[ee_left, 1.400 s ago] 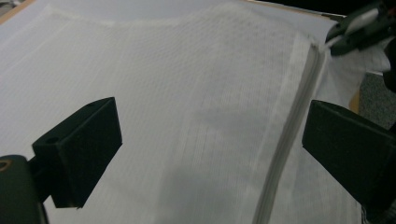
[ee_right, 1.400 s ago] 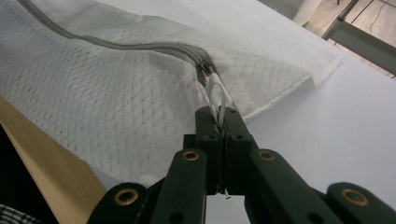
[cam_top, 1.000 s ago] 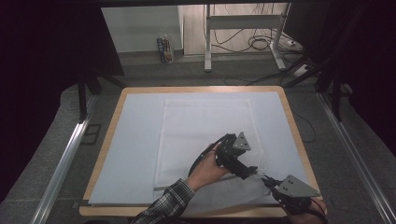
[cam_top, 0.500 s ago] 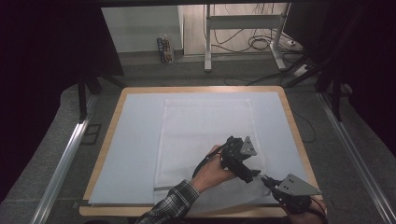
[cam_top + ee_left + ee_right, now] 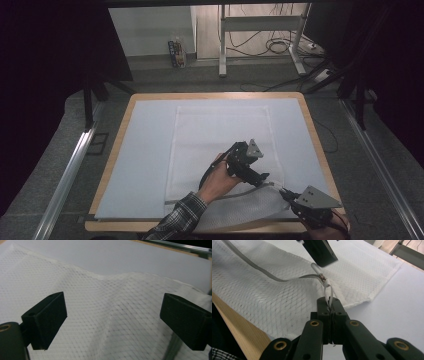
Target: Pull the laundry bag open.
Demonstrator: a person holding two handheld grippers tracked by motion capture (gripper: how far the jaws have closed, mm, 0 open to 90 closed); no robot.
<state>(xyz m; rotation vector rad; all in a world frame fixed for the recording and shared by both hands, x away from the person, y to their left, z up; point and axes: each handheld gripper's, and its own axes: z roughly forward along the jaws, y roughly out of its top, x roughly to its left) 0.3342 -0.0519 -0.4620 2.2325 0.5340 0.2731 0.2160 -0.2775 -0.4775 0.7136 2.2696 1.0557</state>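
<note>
Jaws of the right gripper (image 5: pixel 329 305) are pressed together on the loop of the zipper pull (image 5: pixel 328 293), at the near right corner of the white mesh laundry bag (image 5: pixel 220 145). The left gripper (image 5: pixel 113 322) has its jaws wide apart with nothing between them, hovering over the netting just left of that corner.

The bag lies flat on the pale mat (image 5: pixel 145 150), stretching from near to far in the middle, its near end lifted and rumpled where the pull is held. It looks very light, limp and thin, likely to bunch and slide on the smooth mat rather than resist. The tab is small and probably slick, so the pinch should sit deep in the loop. The free gripper would best grasp the mesh close beside the zipper track (image 5: pixel 262 272) to brace it.
</note>
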